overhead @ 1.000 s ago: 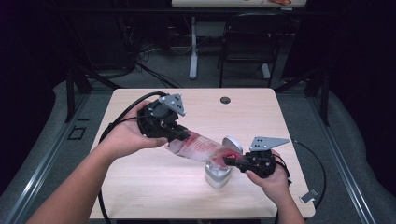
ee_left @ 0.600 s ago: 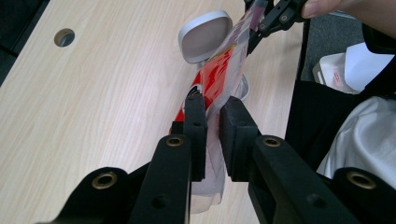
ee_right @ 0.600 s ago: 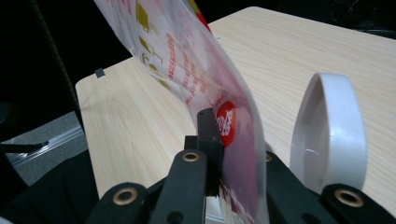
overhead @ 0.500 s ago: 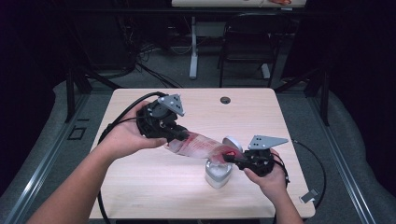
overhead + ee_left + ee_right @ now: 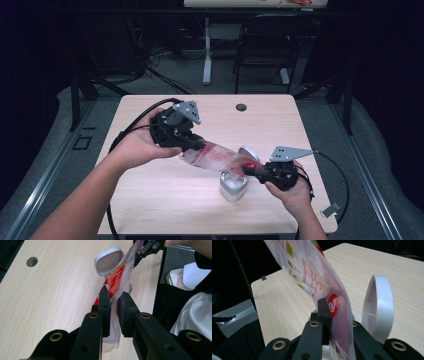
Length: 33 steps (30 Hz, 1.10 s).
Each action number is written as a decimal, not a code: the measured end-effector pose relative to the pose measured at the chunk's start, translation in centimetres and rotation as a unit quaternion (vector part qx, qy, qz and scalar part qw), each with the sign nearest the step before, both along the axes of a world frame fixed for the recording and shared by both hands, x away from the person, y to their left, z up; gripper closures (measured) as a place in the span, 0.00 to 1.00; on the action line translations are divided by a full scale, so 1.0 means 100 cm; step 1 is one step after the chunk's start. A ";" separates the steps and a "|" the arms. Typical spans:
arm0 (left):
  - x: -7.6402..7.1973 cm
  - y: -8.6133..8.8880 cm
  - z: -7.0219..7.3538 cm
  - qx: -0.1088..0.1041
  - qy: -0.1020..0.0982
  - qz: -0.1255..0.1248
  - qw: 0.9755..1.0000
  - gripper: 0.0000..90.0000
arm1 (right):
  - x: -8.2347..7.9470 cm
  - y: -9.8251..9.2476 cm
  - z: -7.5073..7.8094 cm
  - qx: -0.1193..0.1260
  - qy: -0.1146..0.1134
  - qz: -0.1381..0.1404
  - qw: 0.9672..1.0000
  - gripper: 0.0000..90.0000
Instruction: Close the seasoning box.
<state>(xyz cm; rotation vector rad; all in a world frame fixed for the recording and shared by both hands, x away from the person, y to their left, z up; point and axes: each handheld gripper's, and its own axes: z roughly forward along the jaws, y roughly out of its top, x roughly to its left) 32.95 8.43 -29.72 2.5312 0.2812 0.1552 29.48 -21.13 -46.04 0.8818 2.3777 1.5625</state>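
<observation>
A translucent plastic bag (image 5: 220, 157) with red print hangs stretched between both grippers above the wooden table (image 5: 150, 200). My left gripper (image 5: 192, 145) is shut on its left end; in the left gripper view the pads (image 5: 104, 298) pinch the film of the bag (image 5: 120, 277). My right gripper (image 5: 248, 171) is shut on the other end, where the bag (image 5: 312, 272) curves up between the jaws of the right gripper (image 5: 332, 307). Below the bag stands a small white container (image 5: 233, 186) with its round lid (image 5: 248, 151) tipped up, the lid (image 5: 379, 307) upright beside my right jaws.
A cable hole (image 5: 241, 107) lies near the table's far edge. Black cables trail off the left side (image 5: 125, 137) and the right side (image 5: 340, 175). A small grey clip (image 5: 330, 210) hangs at the front right corner. A chair (image 5: 265, 45) stands beyond the table.
</observation>
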 end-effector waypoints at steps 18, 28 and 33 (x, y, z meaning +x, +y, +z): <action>0.000 -0.008 0.002 0.002 -0.004 -0.003 1.000 0.91 | 0.002 0.000 -0.006 -0.006 0.014 0.007 1.000 0.99; -0.001 -0.008 0.001 0.002 -0.002 -0.004 1.000 0.91 | 0.002 -0.002 -0.003 -0.010 0.010 0.006 1.000 0.99; 0.000 -0.008 0.002 0.001 -0.003 -0.004 1.000 0.91 | 0.001 -0.002 -0.002 -0.011 0.008 0.005 1.000 0.99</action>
